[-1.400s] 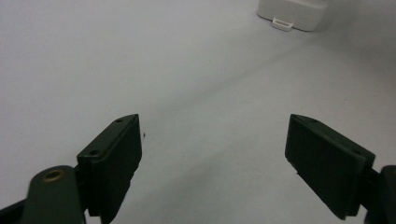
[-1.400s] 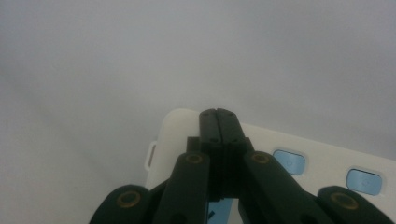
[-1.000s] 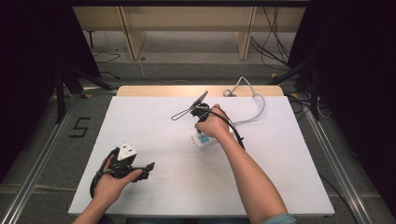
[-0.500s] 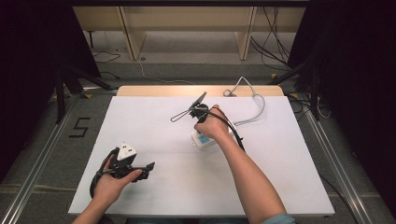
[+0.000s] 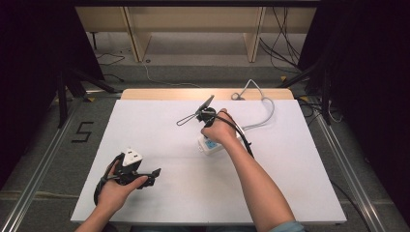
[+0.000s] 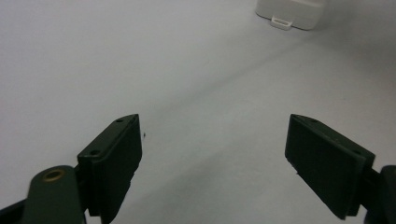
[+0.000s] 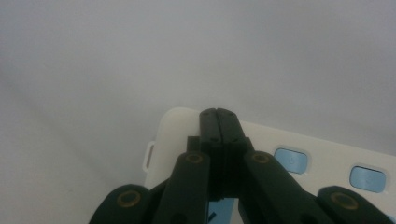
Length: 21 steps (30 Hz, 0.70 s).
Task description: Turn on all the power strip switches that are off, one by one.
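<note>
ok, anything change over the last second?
Nothing visibly changed. The right gripper stays shut, tips over the end of the white power strip; the left gripper stays open, low over the table, holding nothing. The strip's cable lies as before.

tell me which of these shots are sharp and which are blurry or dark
High view: the white table is evenly lit and fairly sharp, its surroundings fall into deep shadow. Left gripper view: the open left claw is crisp, the white power strip behind is soft. Right gripper view: hazy, the shut right claw and the blue buttons blurred.
</note>
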Motion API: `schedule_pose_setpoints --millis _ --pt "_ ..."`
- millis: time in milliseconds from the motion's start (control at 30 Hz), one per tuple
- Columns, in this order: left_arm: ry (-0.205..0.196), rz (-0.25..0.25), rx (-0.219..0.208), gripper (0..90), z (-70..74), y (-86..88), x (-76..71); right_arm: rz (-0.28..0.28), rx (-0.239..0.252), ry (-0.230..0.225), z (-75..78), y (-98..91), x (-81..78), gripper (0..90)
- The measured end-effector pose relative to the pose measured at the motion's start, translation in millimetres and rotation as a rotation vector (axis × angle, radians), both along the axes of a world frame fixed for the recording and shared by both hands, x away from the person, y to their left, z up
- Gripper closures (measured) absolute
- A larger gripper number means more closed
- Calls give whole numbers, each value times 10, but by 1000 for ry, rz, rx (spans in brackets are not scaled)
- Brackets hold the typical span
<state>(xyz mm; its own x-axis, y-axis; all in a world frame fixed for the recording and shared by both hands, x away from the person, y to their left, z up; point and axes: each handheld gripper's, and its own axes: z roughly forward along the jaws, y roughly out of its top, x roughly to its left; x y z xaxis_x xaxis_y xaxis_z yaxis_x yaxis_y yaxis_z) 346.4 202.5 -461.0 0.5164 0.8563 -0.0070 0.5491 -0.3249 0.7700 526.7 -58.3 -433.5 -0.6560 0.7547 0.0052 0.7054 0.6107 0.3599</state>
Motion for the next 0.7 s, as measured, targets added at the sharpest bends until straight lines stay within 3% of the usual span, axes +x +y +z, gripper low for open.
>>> schedule_pose_setpoints --millis 700 --pt "-5 -2 0 184 2 -8 -2 6 -10 -16 -6 14 -20 900"
